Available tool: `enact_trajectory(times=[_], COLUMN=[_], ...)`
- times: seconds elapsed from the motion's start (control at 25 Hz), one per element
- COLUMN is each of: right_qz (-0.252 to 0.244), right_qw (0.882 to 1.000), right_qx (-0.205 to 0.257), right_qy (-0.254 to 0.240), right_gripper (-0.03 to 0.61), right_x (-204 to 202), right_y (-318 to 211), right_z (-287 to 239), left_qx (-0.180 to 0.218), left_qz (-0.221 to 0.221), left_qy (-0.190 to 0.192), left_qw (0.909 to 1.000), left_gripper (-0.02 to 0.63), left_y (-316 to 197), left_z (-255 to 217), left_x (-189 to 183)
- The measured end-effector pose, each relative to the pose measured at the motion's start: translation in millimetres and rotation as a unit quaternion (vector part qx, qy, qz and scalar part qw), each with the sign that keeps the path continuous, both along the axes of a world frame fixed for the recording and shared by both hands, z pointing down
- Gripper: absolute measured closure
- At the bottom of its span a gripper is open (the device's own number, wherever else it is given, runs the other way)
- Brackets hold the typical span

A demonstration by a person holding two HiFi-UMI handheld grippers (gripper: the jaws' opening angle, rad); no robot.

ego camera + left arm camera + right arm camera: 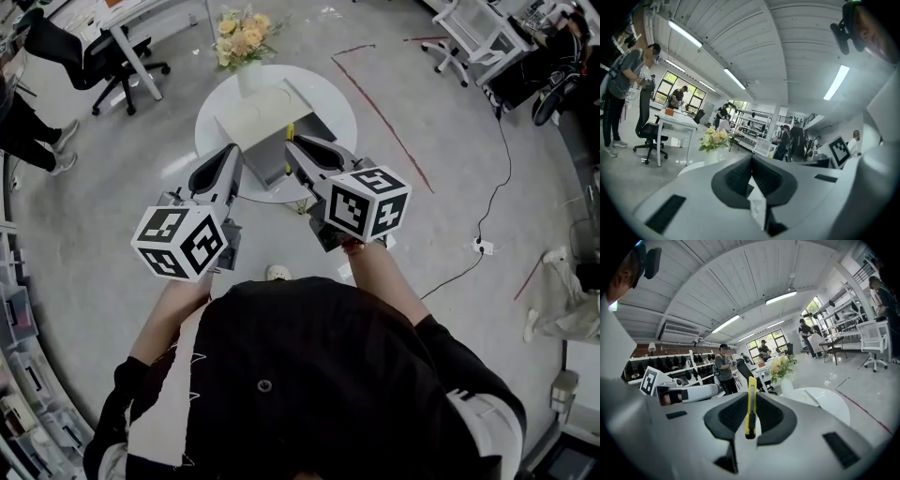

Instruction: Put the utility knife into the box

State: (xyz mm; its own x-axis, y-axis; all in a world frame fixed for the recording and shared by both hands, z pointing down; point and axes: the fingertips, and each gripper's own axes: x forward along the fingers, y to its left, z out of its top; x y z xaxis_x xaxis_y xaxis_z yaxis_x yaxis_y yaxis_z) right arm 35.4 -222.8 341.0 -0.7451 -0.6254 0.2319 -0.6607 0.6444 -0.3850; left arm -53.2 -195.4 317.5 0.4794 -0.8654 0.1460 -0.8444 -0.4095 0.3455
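**Utility knife (750, 411) clamped in right gripper (750, 393)**

Head view: the left gripper (232, 152) and the right gripper are seen at the near edge of the open box (262, 127) on the round table (333, 98). Of the knife, only a yellow sliver is seen at the right jaws.

Left gripper view: the jaws are shown closed together, with nothing between them.

Right gripper view: the knife's full length is shown, clamped between the jaws. Its long axis lies along them, and its far end projects past the tips.
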Motion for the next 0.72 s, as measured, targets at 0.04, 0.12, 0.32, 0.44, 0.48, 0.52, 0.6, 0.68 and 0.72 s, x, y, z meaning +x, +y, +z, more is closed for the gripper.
enact_trajectory(times=[0.04,0.12,0.32,0.44,0.48,0.52,0.6,0.68,0.72], right_qz=[-0.002,-0.005,-0.011,-0.012,-0.011,-0.011,-0.011,-0.009,-0.006], right_qw=[1.0,1.0,0.999,0.999,0.999,0.999,0.998,0.998,0.997], right_qx=[-0.004,-0.012,-0.031,-0.042,-0.045,-0.047,-0.053,-0.062,-0.067], right_qy=[-0.001,-0.003,0.009,0.014,0.016,0.017,0.021,0.023,0.025], right_gripper=[0.52,0.52,0.52,0.52,0.52,0.52,0.52,0.52,0.52], right_x=[0.3,0.1,0.7,1.4,2.1,2.6,2.6,2.2,2.3], right_y=[-3.1,-8.2,-18.7,-23.5,-25.6,-28.3,-34.2,-39.5,-42.1], right_z=[3.7,9.8,27.7,37.3,39.9,42.3,47.5,54.5,59.0], left_qx=[-0.003,-0.007,-0.006,0.011,0.013,0.013,0.008,-0.003,-0.009], left_qz=[-0.001,-0.006,-0.022,-0.029,-0.03,-0.031,-0.035,-0.04,-0.043], left_qy=[-0.001,-0.001,0.048,0.041,0.036,0.032,0.021,0.008,0.002], left_qw=[1.0,1.0,0.9986,0.9987,0.9988,0.9989,0.9991,0.9992,0.999], left_gripper=[0.603,0.603,0.603,0.603,0.603,0.603,0.603,0.603,0.603], left_y=[-2.2,-7.0,-23.1,-33.0,-35.4,-37.6,-40.0,-41.0,-41.7], left_z=[2.4,5.5,-0.7,-11.3,-12.1,-11.8,-8.9,-3.1,0.4], left_x=[0.6,-0.6,-7.0,-10.7,-11.1,-11.6,-14.1,-18.1,-20.3])
